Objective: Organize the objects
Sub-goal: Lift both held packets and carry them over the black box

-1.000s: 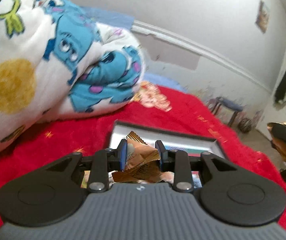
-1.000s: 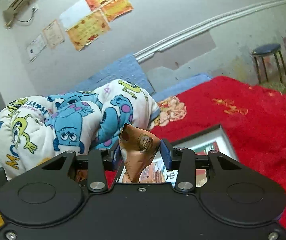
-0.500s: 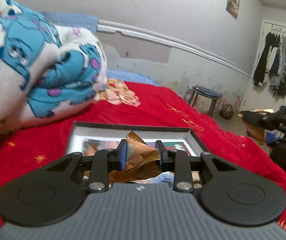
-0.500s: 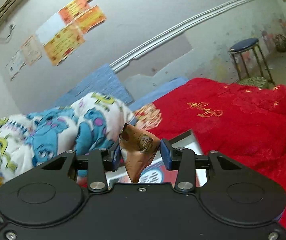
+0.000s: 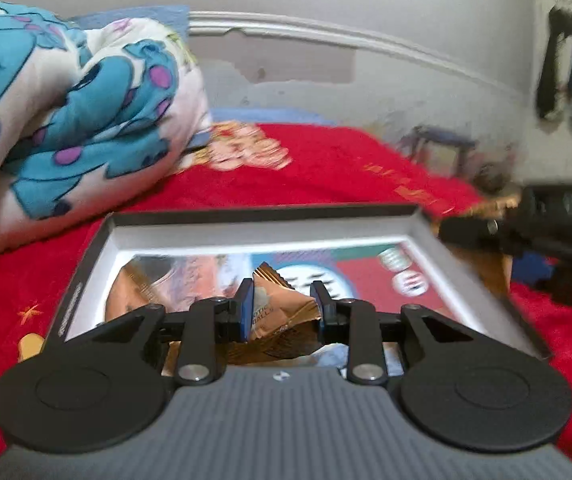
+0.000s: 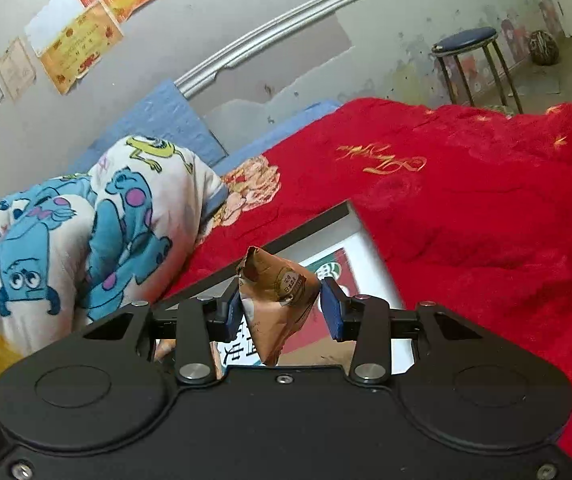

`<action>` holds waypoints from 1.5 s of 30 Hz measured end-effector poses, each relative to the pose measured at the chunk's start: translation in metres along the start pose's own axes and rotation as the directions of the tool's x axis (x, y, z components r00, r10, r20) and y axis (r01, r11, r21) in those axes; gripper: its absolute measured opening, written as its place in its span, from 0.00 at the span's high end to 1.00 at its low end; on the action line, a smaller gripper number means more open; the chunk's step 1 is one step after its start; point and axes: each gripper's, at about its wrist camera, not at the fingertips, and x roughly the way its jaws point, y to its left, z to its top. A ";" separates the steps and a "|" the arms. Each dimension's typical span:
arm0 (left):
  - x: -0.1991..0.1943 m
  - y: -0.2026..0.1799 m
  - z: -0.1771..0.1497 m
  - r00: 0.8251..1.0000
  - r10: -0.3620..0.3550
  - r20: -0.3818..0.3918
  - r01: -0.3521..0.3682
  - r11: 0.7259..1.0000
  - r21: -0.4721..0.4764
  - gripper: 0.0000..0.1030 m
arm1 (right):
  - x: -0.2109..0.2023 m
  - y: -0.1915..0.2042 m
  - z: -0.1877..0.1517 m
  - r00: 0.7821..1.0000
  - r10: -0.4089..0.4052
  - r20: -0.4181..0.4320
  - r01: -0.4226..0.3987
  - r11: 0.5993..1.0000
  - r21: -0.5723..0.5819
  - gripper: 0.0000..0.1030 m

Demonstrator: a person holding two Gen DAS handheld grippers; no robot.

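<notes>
while my left gripper [image 5: 281, 308] squeezes one brown snack packet [image 5: 277, 312] and my right gripper [image 6: 281, 308] squeezes another packet [image 6: 273, 292], both hang over the black tray [image 5: 269, 213], so i think dropping them in is left.

Open red blanket [image 6: 486, 216] is left free on the right of the shallow box [image 5: 261, 216], so that side can be passed easily. The left is blocked by a bunched cartoon quilt [image 5: 65, 112] close against the box corner. A stool [image 6: 474, 64] is parked well back by the wall.
</notes>
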 end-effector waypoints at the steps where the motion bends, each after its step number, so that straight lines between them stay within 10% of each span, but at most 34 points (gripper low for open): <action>1: 0.002 -0.001 -0.002 1.000 -0.001 -0.002 0.001 1.000 0.020 0.68 | 0.008 0.001 -0.001 1.000 -0.005 0.001 0.005 1.000 0.003 0.62; 45: 0.020 0.002 -0.013 0.997 -0.052 -0.053 0.052 0.999 0.005 0.66 | 0.053 0.009 -0.024 0.989 -0.105 -0.107 0.088 0.984 -0.152 0.61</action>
